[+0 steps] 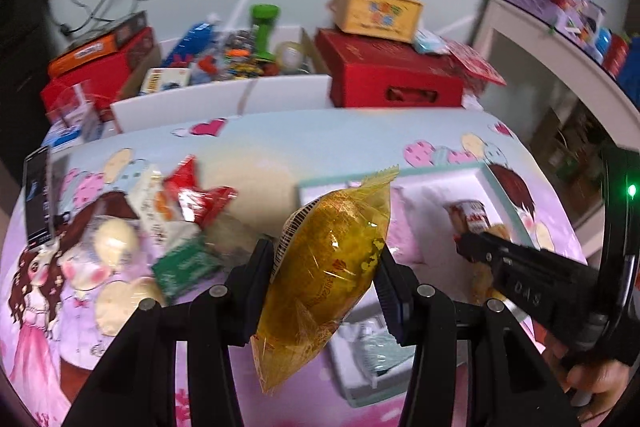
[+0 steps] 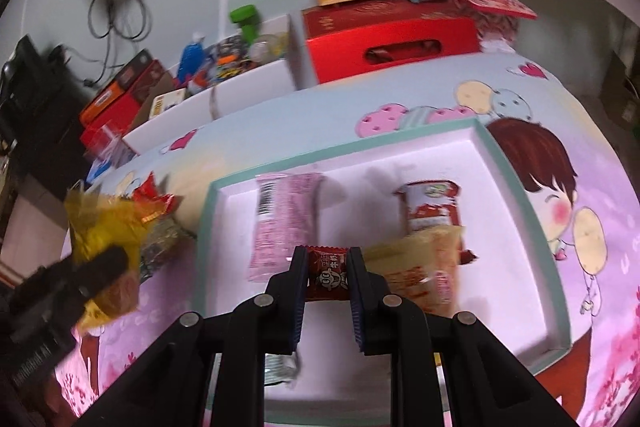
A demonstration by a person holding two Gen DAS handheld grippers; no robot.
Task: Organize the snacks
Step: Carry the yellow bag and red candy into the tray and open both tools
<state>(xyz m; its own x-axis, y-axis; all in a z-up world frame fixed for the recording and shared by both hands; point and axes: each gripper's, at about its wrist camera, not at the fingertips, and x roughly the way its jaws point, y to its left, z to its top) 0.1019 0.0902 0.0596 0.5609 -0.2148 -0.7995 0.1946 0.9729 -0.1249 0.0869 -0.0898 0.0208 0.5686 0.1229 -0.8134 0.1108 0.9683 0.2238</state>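
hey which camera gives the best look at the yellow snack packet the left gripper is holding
The left wrist view: the yellow snack packet fills the centre, clamped in the left gripper, barcode and crimped end visible. In the right wrist view it sits blurred at the left edge, partly hidden.

Ahead of the right gripper (image 2: 327, 277) we saw the white tray (image 2: 486, 143) partly free: open floor between the pink packet (image 2: 286, 223) and the red-labelled packet (image 2: 430, 207), more beyond them. Left of the left gripper (image 1: 326, 267) a loose snack pile (image 1: 180, 223) crowded the tabletop (image 1: 256, 155); stacked boxes (image 1: 396, 79) blocked the far edge.
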